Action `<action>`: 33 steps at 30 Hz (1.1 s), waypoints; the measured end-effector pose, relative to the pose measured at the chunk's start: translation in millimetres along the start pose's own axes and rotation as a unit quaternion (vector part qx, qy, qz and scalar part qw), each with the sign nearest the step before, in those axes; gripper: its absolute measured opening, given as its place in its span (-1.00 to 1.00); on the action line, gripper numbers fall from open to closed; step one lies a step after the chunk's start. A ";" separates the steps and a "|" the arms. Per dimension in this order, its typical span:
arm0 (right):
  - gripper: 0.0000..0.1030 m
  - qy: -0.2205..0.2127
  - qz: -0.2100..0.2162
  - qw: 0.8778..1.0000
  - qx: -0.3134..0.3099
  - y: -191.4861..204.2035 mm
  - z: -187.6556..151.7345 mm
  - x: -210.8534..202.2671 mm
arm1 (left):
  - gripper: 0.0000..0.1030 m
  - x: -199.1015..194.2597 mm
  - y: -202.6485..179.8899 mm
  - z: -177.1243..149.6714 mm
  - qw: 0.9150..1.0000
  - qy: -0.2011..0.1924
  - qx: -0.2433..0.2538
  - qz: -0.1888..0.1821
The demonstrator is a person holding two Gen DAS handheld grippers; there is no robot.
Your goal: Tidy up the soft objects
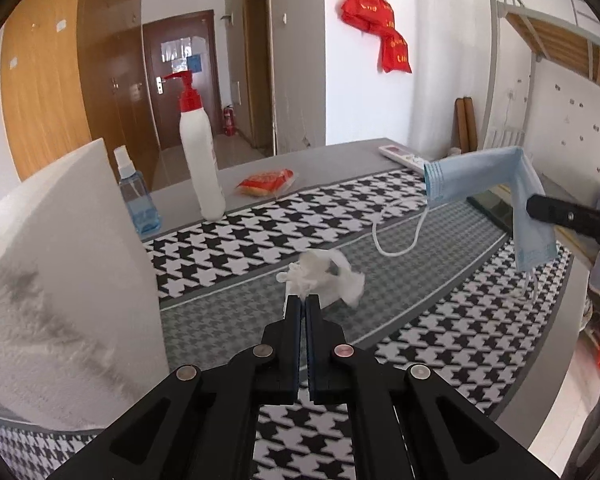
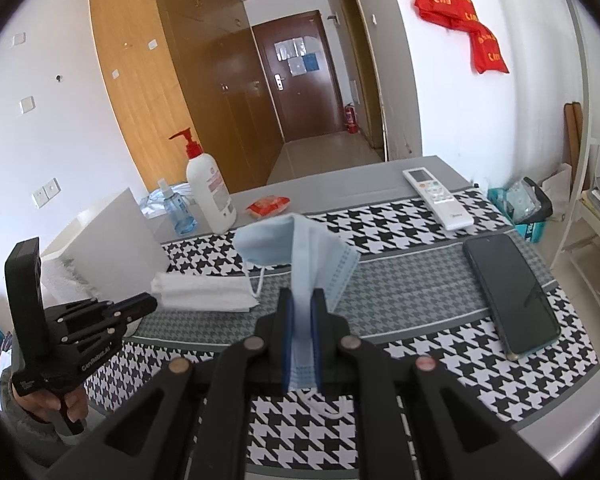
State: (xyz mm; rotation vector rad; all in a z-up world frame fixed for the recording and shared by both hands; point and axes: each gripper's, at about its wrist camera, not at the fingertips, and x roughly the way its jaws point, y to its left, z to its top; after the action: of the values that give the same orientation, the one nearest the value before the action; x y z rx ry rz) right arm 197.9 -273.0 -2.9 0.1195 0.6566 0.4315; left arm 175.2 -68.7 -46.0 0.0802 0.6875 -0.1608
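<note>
Blue face mask droops, its lower loop half hidden.

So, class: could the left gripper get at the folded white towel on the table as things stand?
Probably not yet. The left gripper is shut on a crumpled tissue, so it must drop that first. The folded towel itself lies bare on the table, close beside that gripper.
</note>
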 end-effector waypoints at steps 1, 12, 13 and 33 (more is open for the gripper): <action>-0.78 0.000 0.001 1.000 0.000 0.9 0.0 -0.1 | -0.89 1.3 0.6 -1.7 1.000 0.007 -0.001 0.004; -0.78 0.004 0.007 1.000 -0.005 8.6 -3.0 1.5 | 0.53 0.9 3.2 -11.5 0.999 0.023 0.013 0.020; -0.78 0.004 0.007 1.000 -0.006 8.7 -3.1 2.1 | 0.53 3.6 1.1 -9.7 0.999 0.024 0.018 0.021; -0.78 0.016 0.004 1.000 0.003 0.9 -9.6 7.3 | 0.53 74.0 -9.5 -9.8 0.994 0.107 0.021 -0.014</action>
State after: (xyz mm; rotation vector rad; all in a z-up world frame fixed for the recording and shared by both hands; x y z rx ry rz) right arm 196.9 -269.4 -14.4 0.1215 0.6892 0.4395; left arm 223.7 -85.8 -100.9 0.1297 0.8991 -0.1953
